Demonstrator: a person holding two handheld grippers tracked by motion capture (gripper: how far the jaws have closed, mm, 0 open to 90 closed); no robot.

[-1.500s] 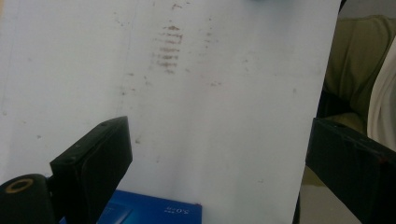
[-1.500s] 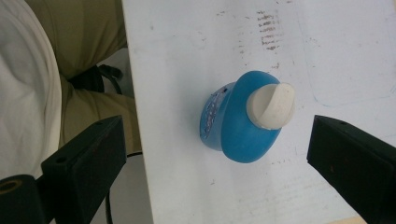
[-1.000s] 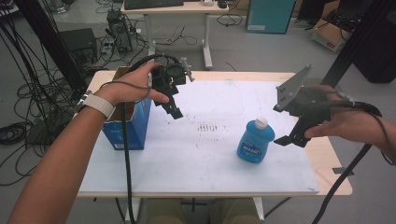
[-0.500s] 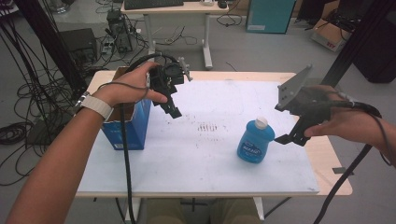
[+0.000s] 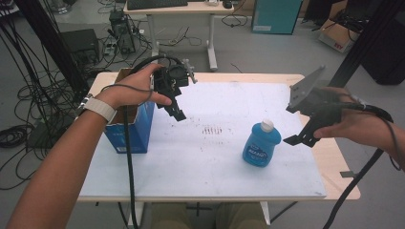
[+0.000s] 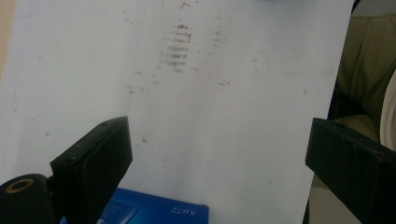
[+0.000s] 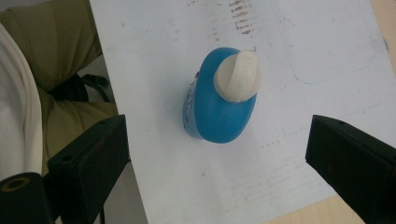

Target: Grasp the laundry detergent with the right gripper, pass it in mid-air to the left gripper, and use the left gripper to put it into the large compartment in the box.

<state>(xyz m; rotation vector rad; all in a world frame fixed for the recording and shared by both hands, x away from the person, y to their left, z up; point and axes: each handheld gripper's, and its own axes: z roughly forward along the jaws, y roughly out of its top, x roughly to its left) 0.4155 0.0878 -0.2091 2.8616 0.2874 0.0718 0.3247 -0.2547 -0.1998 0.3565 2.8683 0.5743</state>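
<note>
Blue bottle upright on desk; both grippers wide, empty.

High view: blue bottle stands right of centre on the desk, label unreadable, right gripper just beside it, left gripper near blue box. Right gripper view: white cap.

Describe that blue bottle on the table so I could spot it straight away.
Start at the white sheet that covers most of the wooden table. Right of its middle stands a small bottle, upright, just in front of the right tool. It is see-through blue with a white cap and a blue label, rounded and squat, unlike the squared blue cardboard box at the left edge.
</note>
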